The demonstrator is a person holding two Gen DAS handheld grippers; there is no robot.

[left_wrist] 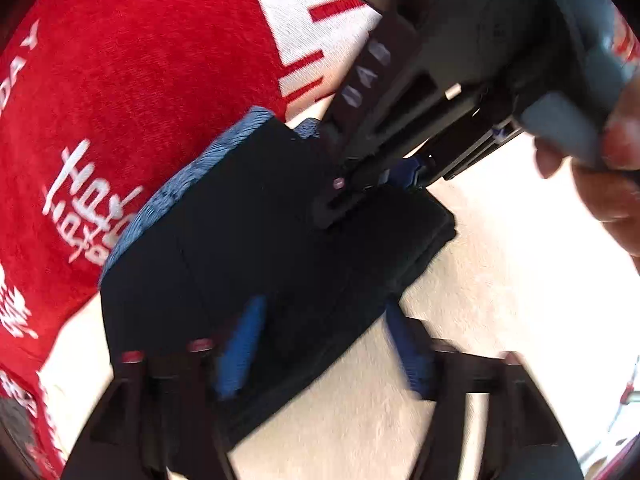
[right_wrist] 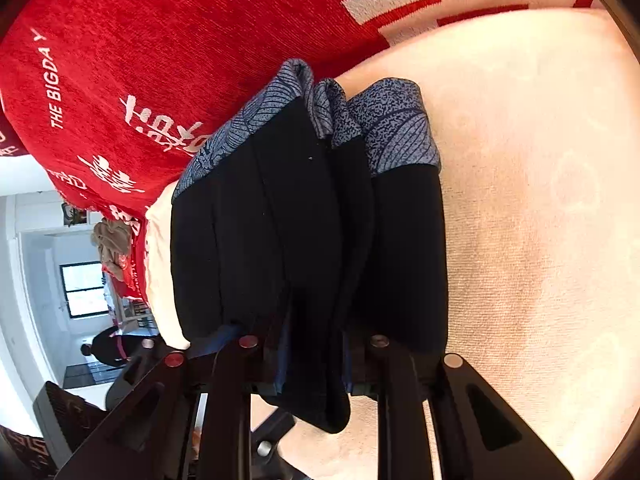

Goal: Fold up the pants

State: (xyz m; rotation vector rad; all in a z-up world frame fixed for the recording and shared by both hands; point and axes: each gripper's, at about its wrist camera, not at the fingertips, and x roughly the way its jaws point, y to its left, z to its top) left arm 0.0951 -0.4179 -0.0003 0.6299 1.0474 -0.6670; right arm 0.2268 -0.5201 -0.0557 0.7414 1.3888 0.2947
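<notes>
The black pants with a blue-grey patterned waistband are folded into a thick bundle on the cream surface. My right gripper is shut on the near end of the bundle, with folded layers pinched between its blue pads. In the left wrist view the same pants lie under my left gripper, whose blue fingers stand apart over the bundle's near edge. The right gripper shows there at the far side, clamped on the pants and held by a hand.
A red blanket with white lettering lies behind and left of the pants. The cream cover spreads to the right. At the left edge a room with a window and a person shows beyond the surface's edge.
</notes>
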